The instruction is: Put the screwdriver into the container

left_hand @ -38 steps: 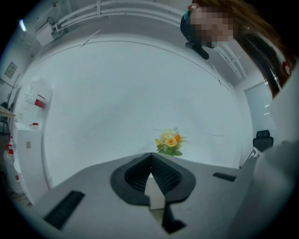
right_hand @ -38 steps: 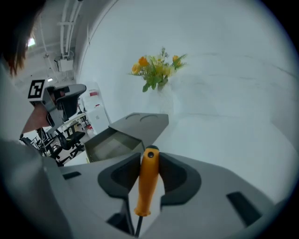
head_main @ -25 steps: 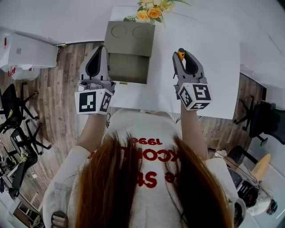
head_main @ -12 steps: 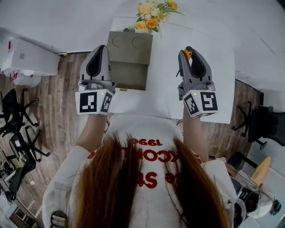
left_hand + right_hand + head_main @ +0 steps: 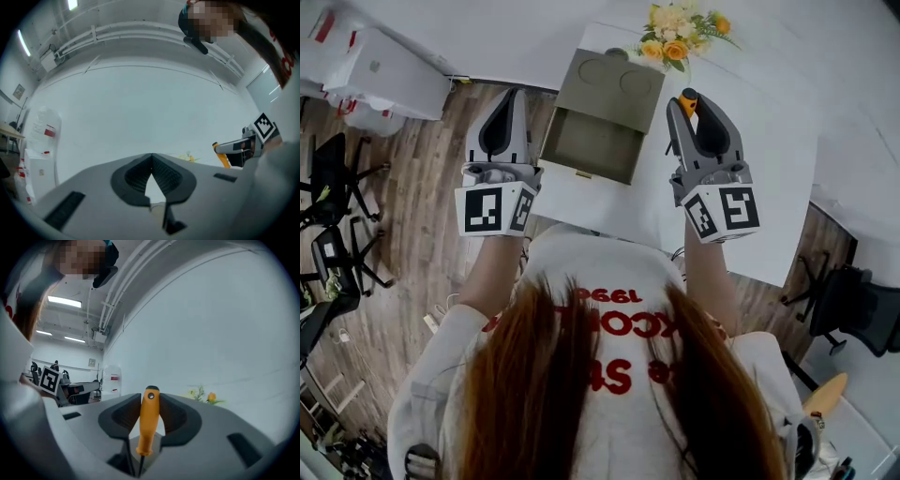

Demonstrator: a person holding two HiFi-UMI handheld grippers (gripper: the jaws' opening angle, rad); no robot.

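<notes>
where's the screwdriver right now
The screwdriver is clamped in the right gripper, its orange handle poking past the tips; in the head view that's right of centre, over the table just right of the container.

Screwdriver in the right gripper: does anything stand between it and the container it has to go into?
Nothing visible does. The screwdriver, clamped in the right gripper, hangs beside the container, whose open compartment faces up. The flowers stand behind, off that path.

Bright, even ceiling lights [image 5: 63, 301], dark fisheye corners, soft foreground
</notes>
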